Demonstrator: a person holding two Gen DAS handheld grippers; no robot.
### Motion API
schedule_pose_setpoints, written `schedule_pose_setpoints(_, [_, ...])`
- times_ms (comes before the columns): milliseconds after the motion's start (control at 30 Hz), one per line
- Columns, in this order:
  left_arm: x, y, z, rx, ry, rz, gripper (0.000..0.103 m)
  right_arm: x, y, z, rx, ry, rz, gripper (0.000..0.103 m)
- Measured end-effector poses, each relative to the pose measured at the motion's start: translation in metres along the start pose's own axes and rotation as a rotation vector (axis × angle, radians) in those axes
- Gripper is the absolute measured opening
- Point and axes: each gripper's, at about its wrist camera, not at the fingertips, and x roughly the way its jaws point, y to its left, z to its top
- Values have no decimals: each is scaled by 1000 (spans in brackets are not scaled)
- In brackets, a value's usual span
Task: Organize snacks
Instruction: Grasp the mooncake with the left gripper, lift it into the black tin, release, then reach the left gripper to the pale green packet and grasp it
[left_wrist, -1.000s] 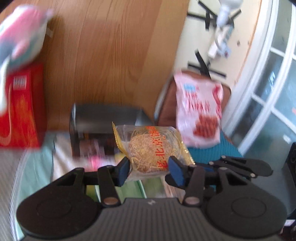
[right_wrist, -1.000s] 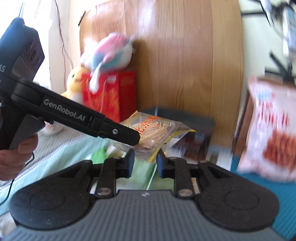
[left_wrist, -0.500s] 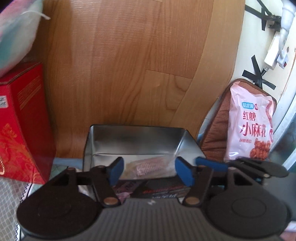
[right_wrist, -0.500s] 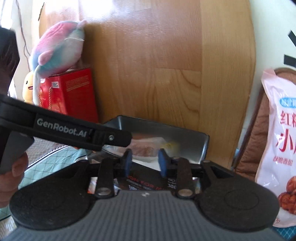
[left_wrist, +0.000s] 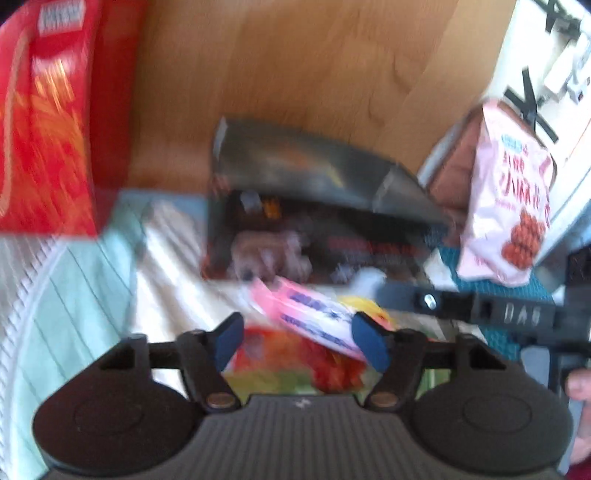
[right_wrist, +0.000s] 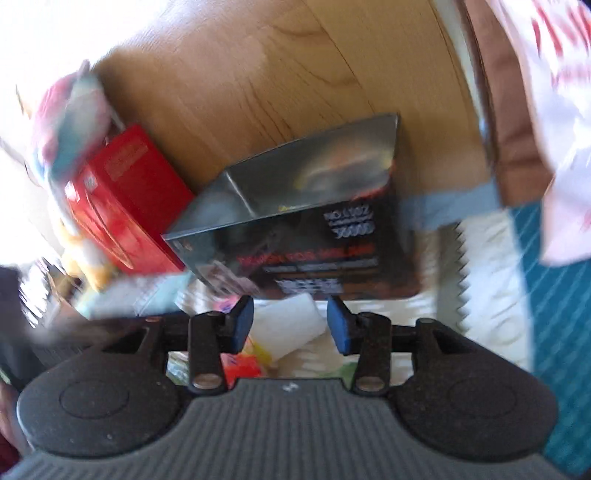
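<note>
The views are blurred by motion. An open metal tin (left_wrist: 317, 173) with a dark printed front stands against the wooden board. My left gripper (left_wrist: 299, 338) hovers low in front of it, its jaws closing. A pink snack packet (left_wrist: 310, 314) lies slanted between the blue pads, and an orange-red packet (left_wrist: 291, 354) lies beneath; I see no pad pressing on either. My right gripper (right_wrist: 290, 314) is open in front of the tin (right_wrist: 306, 184), over a white packet (right_wrist: 284, 334) on the cloth. One of its fingers (left_wrist: 461, 306) crosses the left wrist view.
A red box (left_wrist: 48, 122) stands left of the tin, with a plush toy (right_wrist: 70, 122) on top. A large pink snack bag (left_wrist: 509, 206) leans on a brown cushion (left_wrist: 454, 173) at the right. A teal mat (right_wrist: 554, 295) lies right of the white cloth.
A second ago both grippers held a round cake packet above the tin; half a second ago it lay inside and both had let go. Both have since dropped toward the packets in front.
</note>
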Motion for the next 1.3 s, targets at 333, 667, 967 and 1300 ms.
schedule_pose_setpoints(333, [-53, -45, -77, 135, 28, -126, 58, -49, 42, -71, -117, 64, 109, 42])
schedule_pose_setpoints(667, [-126, -59, -143, 244, -55, -122, 75, -133, 62, -140, -326, -136, 2, 46])
schedule_pose_setpoints(967, [-148, -27, -141, 106, -97, -136, 75, -156, 38, -162, -265, -185, -74, 55])
schedule_pose_setpoints(1300, [-99, -46, -126, 142, -11, -148, 74, -114, 84, -201, -632, -10, -95, 75])
